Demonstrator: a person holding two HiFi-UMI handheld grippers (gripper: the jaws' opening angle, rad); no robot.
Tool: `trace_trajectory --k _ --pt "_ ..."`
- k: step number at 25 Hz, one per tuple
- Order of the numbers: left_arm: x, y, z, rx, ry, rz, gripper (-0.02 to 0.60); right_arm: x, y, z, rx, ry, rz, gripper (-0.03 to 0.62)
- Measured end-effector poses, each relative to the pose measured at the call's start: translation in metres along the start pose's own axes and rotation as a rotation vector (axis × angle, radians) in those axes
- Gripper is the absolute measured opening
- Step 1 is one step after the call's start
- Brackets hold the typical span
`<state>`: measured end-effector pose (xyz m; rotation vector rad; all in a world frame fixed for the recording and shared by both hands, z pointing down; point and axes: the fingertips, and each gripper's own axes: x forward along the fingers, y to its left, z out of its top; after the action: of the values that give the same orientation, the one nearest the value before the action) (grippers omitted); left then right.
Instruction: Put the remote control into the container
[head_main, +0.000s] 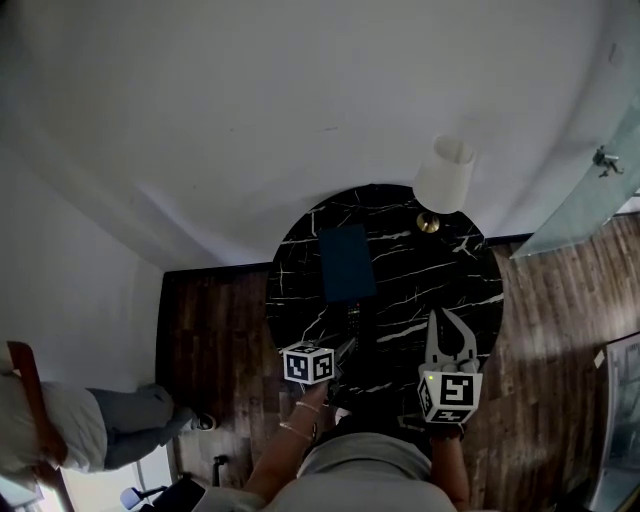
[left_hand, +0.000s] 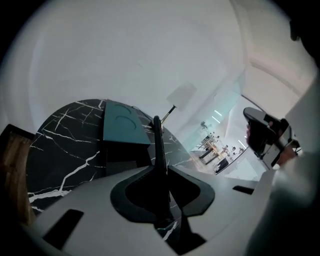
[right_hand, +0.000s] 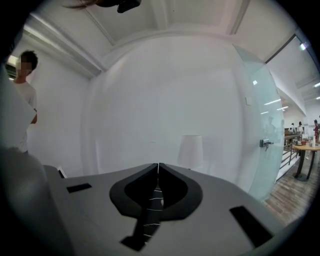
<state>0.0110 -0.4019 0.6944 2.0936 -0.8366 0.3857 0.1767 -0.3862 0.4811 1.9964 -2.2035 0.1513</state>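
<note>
Left gripper (left_hand: 159, 172) has its jaws pinched on a slim black plastic remote control (left_hand: 157, 140), held edge-on so only the narrow side shows. It sticks out forward past the jaw tips over the round black marble table with white veins (head_main: 420, 290). Its far end points at the dark teal rectangular container (left_hand: 122, 125), which sits on the table ahead; remote end and container look near each other but apart. Right gripper (right_hand: 158, 167) has its jaws pressed together on nothing and sits off to the side above the table's near edge. White-shaded lamp with brass foot (head_main: 442, 178) stands at the far rim, well clear of the container. Handling, as a judgement: the remote should be light and rigid, with a smooth shell that could slide or pivot between the pads, since the hold seems to be at the near end with most of the length hanging forward. A grip nearer the middle, across the flat faces, would swing less. Not fragile, though a drop on marble would knock it. Black on black, its outline is hard to follow from above.
</note>
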Motion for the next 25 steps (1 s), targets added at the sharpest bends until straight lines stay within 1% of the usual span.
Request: trace_trajectory --k 2,4,5,10,15,20,23,25 --pt "0.015 0.006 -0.014 -0.052 0.055 -0.002 0.087 -0.002 -0.004 0.002 0.005 0.000 -0.010 0.014" --pt "0.029 0.011 -0.027 -0.141 0.089 -0.019 0.087 -0.001 -0.009 0.004 0.007 0.001 -0.017 0.014" --pt "0.035 0.015 -0.032 -0.175 0.102 -0.015 0.087 -0.001 -0.012 0.003 0.006 0.002 -0.022 0.013" --pt "0.054 0.030 -0.056 -0.259 0.170 0.019 0.087 0.000 -0.024 0.003 0.002 -0.001 -0.038 0.014" --pt "0.068 0.035 -0.068 -0.260 0.224 0.034 0.087 0.001 -0.032 -0.002 0.002 0.013 -0.050 0.014" --pt "0.077 0.041 -0.075 -0.261 0.271 0.074 0.087 0.001 -0.039 -0.006 0.013 0.024 -0.062 0.013" --pt "0.081 0.046 -0.079 -0.288 0.279 0.101 0.087 0.000 -0.043 -0.007 0.016 0.026 -0.069 0.013" --pt "0.084 0.048 -0.079 -0.284 0.282 0.116 0.087 0.000 -0.046 -0.007 0.020 0.020 -0.073 0.013"
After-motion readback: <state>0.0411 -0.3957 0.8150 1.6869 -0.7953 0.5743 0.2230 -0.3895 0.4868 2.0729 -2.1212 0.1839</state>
